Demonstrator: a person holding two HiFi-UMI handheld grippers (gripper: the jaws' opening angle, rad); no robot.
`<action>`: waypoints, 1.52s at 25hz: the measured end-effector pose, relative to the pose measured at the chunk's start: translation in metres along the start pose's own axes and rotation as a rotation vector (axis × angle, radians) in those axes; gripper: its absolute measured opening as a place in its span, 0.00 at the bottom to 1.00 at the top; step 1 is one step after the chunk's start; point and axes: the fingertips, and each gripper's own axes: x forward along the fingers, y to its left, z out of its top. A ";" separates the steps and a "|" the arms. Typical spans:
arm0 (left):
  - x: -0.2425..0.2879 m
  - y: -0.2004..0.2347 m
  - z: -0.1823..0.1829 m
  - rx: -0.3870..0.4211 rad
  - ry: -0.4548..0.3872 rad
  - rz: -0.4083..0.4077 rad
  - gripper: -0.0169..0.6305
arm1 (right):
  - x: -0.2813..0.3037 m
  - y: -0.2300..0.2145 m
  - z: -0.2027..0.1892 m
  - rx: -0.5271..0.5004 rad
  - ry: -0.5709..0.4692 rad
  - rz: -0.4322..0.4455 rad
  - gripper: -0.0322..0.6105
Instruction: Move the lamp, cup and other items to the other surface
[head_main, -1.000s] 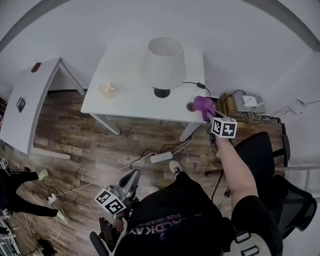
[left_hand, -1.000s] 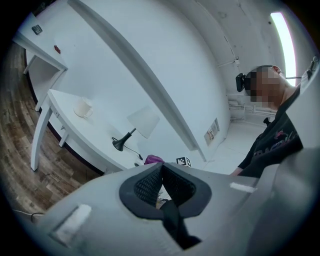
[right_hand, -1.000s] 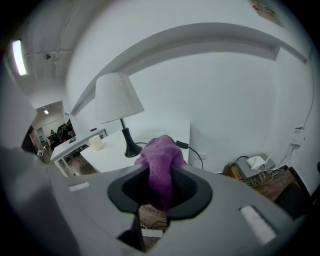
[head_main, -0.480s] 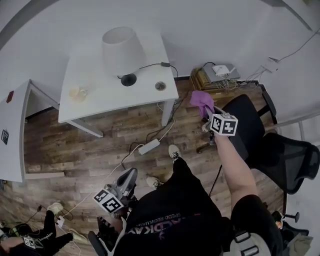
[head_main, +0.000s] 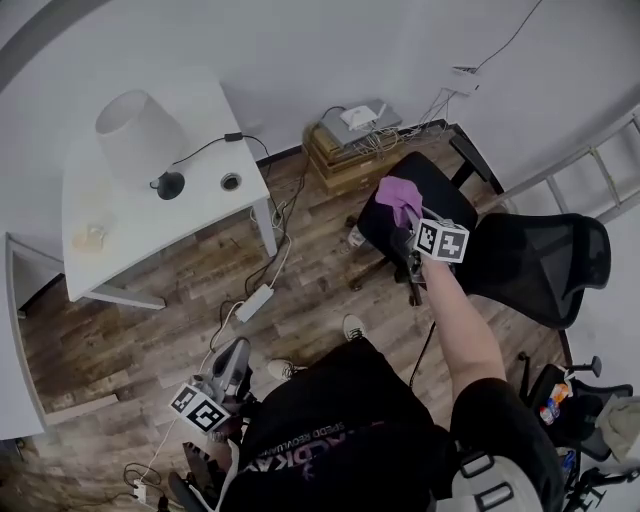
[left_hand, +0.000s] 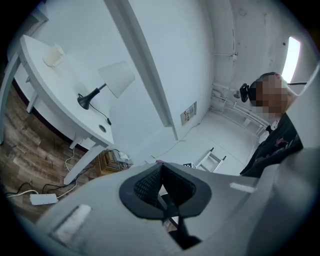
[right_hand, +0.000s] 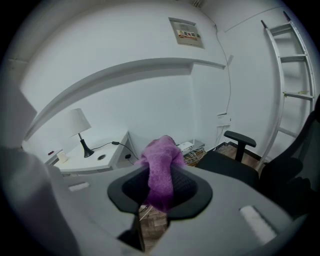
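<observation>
My right gripper (head_main: 407, 228) is shut on a purple cloth (head_main: 397, 196), held out over the seat of a black office chair (head_main: 430, 190). In the right gripper view the cloth (right_hand: 161, 165) bulges up from between the pads and hangs below them. The white-shaded lamp (head_main: 133, 126) with its black base, and a pale cup (head_main: 90, 238), stand on the white table (head_main: 150, 250) at the left, well away from both grippers. My left gripper (head_main: 236, 357) hangs low beside my leg, its pads (left_hand: 150, 182) closed together with nothing between them.
A small round thing (head_main: 231, 181) lies near the table's corner by the lamp cord. Boxes with a router (head_main: 350, 135) sit against the wall. A second black chair (head_main: 545, 262), a ladder (head_main: 600, 165) and a floor power strip (head_main: 256, 302) surround me.
The view has swung right. My right gripper carried the purple cloth from the table's corner to above the black chair. The left gripper stayed low at my side.
</observation>
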 end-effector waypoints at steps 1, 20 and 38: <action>0.009 -0.004 -0.004 0.003 0.007 -0.004 0.02 | -0.004 -0.017 -0.001 0.012 -0.001 -0.022 0.19; 0.185 -0.095 -0.112 0.037 0.104 0.057 0.03 | 0.037 -0.254 -0.102 0.106 0.301 -0.049 0.19; 0.184 -0.082 -0.140 -0.018 0.137 0.252 0.02 | 0.120 -0.267 -0.169 0.139 0.464 0.019 0.27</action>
